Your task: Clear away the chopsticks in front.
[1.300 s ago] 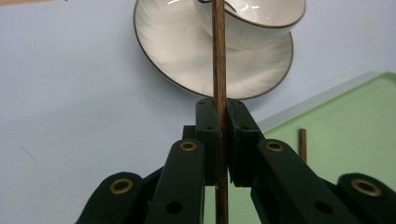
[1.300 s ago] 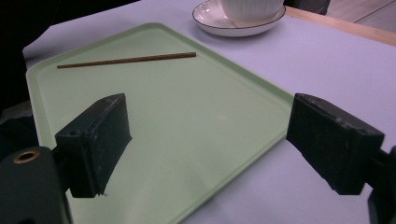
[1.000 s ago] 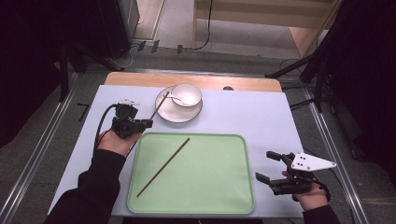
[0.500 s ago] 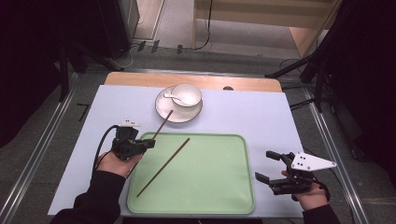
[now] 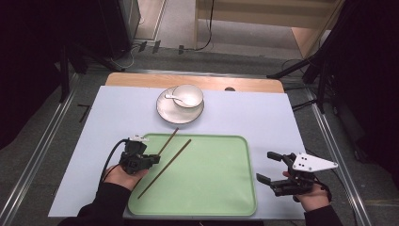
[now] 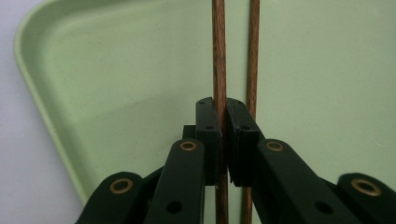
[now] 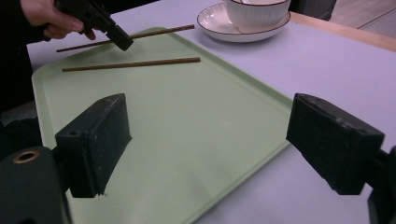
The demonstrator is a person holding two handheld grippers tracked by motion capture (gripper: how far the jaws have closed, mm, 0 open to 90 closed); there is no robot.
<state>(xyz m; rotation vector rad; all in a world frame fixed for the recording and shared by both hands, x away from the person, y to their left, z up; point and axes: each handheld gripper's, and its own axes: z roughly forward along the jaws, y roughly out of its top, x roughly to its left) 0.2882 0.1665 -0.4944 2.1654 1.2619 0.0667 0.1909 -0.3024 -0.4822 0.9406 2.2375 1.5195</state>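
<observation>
Now, left hand-held gripper clamping chopstick

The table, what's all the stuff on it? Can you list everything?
Table cover: one, pale lilac, over a wooden table.
Tray: one, light green, near the front edge.
Chopsticks: two, brown. One lies on the tray; the other is held above the tray's back-left edge.
Saucer: one, white with a dark rim, behind the tray.
Bowl: one, white, on the saucer.
Spoon: one, white, in the bowl.
Left gripper: black, fingers shut on the held chopstick.
Right gripper: black with a grey plate, fingers open, right of the tray.
</observation>
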